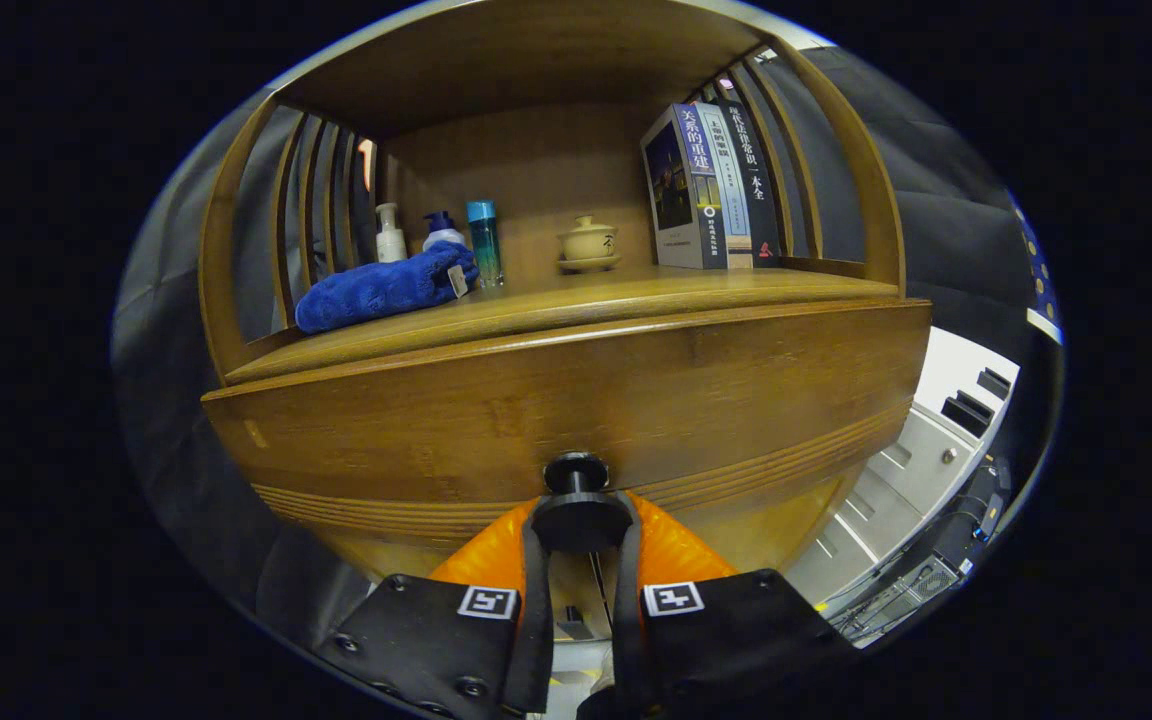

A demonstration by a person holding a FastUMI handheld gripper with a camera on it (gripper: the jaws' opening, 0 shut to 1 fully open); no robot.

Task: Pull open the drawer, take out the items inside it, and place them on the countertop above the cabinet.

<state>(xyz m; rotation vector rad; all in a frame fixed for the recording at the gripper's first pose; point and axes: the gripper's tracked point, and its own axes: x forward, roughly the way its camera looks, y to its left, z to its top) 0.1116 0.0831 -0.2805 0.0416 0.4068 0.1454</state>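
The hand-held gripper (581,525) sits closest, its two fingers drawn narrow around the round dark knob (577,473) of the drawer (576,400), one finger on each side of the knob's disc and both pressing against it. The knob is a short stem with a wider flat cap, smooth and matte.

The drawer front is a broad slab of warm brown wood with visible grain, and fine parallel grooves run along its lower edge. It stands just ahead of the fingers; nothing of what lies inside can be seen from here.

Directly above the drawer is the counter (636,290), a smooth wooden surface of the same tone, enclosed by a back panel and slatted wooden sides. On it, toward the left, lies a rolled blue towel (381,290) of plush, fuzzy cloth with a small tag at its end. Just behind the towel stand a white pump bottle (390,235), a second pump bottle with a blue top (442,230) and a slim teal bottle (484,245), close together. Near the middle, against the back panel, sits a small pale lidded teacup (588,243) on a saucer. To the right, several books (711,185) stand upright, leaning slightly against the slats.

Beyond the cabinet's right side, a light grey unit (921,470) and some cables show lower down.
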